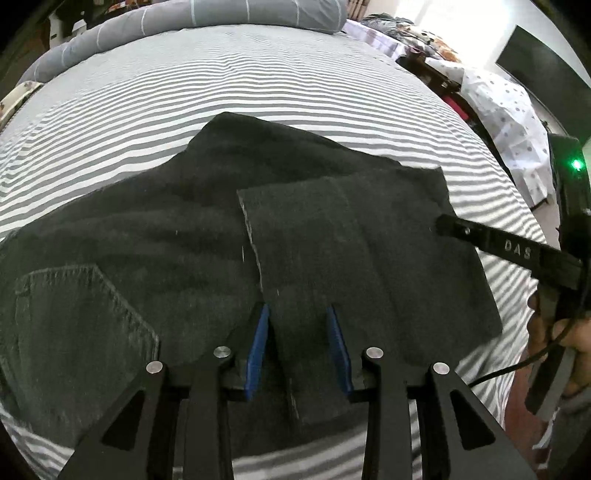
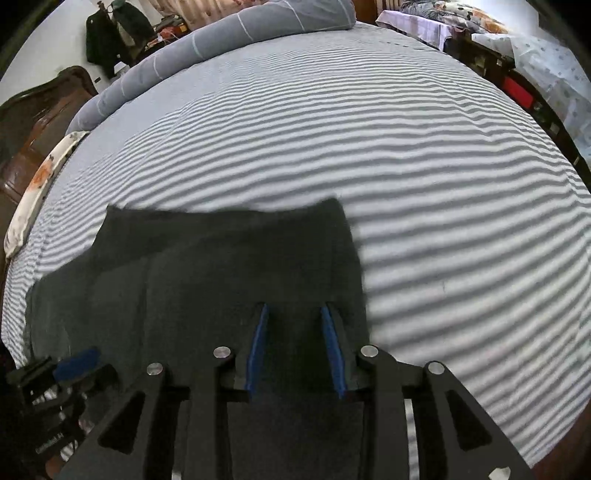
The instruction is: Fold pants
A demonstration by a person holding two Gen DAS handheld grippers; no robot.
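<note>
Bedroom setting: striped sheet (image 1: 258,96) in grey and white is covering the bed and is filling most of both views; grey quilt (image 1: 207,14) with thin white lines is lying rolled along the far edge

Left wrist view, left to right:
- Pants (image 1: 147,229), black, are lying spread flat on the sheet; back pocket (image 1: 74,317) with stitched outline is showing at the near left
- Folded leg (image 1: 354,258) is lying doubled over on top of the seat area, its cut edge running down toward the camera
- Left gripper (image 1: 297,332) is pointing steeply down over this folded layer; its blue pads (image 1: 258,347) are standing apart and the jaws are parted with nothing pinched, dark cloth showing in the gap beneath them
- Right gripper (image 1: 441,225) is entering from the right edge, its black finger tip sitting at the folded cloth; contact cannot be told here
- Hand (image 1: 569,339) is wrapping that gripper's handle at the far right

Right wrist view, left to right:
- Left gripper (image 2: 74,363) is showing in part at the lower left corner
- Pants (image 2: 221,258) are lying blurred and dark across the lower left half
- Right gripper (image 2: 295,332) is hanging over the right part of the cloth near its edge, pads separated, nothing clamped
</note>
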